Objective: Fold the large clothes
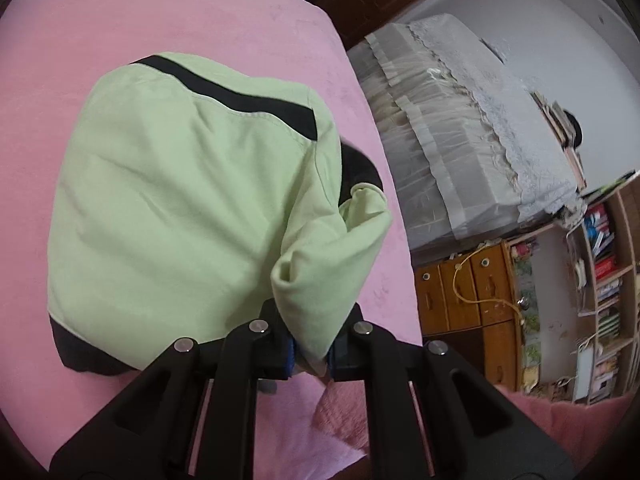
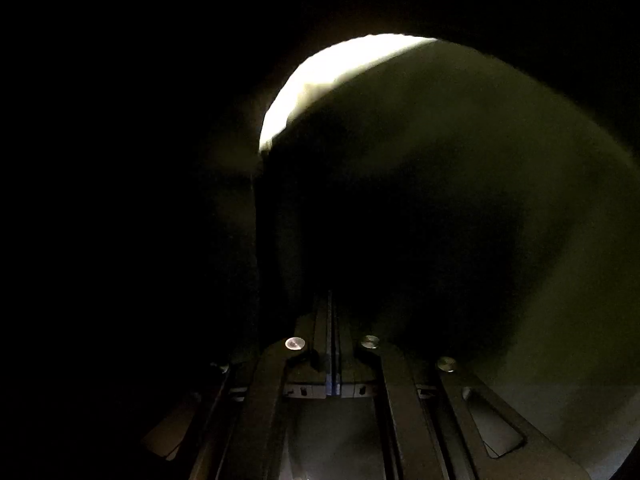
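While the left gripper [image 1: 311, 354] pinches the green garment [image 1: 180, 208], the right gripper [image 2: 333, 344] sits pressed together under dark fabric.

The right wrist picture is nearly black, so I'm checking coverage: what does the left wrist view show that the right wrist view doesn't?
Only the left wrist view shows the pink bed, the green garment with black trim, and the left claw shut on a fold of it. Only the right wrist view shows the right claw, shut, under dim cloth with one bright gap. Both show greenish fabric ahead of a closed claw.
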`<state>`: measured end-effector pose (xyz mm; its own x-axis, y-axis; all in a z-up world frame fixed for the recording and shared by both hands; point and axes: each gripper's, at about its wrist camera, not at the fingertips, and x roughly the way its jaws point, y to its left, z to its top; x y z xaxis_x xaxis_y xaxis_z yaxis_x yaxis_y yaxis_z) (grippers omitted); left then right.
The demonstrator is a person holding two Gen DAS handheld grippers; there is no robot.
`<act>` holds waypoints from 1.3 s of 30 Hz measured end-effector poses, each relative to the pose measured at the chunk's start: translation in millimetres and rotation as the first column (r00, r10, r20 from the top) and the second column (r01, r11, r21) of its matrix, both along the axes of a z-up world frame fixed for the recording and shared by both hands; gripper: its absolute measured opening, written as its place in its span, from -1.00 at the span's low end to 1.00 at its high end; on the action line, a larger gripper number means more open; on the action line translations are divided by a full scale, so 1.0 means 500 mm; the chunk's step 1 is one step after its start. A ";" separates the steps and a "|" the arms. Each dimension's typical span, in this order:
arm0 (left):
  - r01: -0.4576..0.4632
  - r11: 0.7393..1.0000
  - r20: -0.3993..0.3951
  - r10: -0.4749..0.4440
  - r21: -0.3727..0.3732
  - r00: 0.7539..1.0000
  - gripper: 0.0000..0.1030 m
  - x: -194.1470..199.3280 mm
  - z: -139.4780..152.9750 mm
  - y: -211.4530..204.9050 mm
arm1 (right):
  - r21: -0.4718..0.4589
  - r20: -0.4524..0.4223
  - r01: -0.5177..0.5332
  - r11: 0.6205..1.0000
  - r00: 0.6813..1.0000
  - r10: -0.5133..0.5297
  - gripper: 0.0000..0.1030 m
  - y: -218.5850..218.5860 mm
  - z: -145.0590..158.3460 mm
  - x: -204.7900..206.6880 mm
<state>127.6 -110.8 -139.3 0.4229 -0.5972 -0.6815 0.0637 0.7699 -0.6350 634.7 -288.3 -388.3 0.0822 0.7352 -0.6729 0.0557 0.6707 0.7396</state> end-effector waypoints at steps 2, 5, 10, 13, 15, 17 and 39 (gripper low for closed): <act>0.033 0.999 0.006 -0.034 0.026 0.999 -0.87 0.006 -0.003 -0.026 | -0.033 0.049 0.030 0.999 0.998 -0.028 -1.00 -0.048 0.028 0.023; 0.029 0.999 -0.081 -0.033 -0.040 0.996 -0.87 0.030 -0.050 -0.053 | -0.120 0.151 0.051 0.991 0.988 -0.032 -1.00 -0.114 0.068 0.041; 0.073 0.997 -0.180 -0.069 0.012 0.981 -0.82 0.049 -0.154 -0.119 | -0.276 0.186 0.191 0.942 0.972 -0.142 -1.00 -0.269 0.075 -0.008; 0.158 0.987 -0.288 -0.157 -0.021 0.944 -0.48 0.037 -0.211 -0.168 | -0.241 0.224 0.421 0.874 0.901 -0.372 -0.95 -0.395 0.096 -0.079; 0.234 0.970 -0.344 -0.244 -0.071 0.907 -0.02 0.019 -0.239 -0.200 | -0.229 0.251 0.490 0.841 0.865 -0.435 -0.93 -0.455 0.114 -0.124; 0.290 0.953 -0.407 -0.301 -0.091 0.862 0.03 -0.005 -0.262 -0.234 | -0.225 0.233 0.482 0.847 0.870 -0.434 -0.93 -0.494 0.121 -0.163; 0.102 0.923 -0.330 0.029 0.372 0.944 0.37 0.092 -0.179 -0.001 | -0.210 0.019 0.114 0.971 0.993 -0.113 -0.35 -0.426 0.212 -0.395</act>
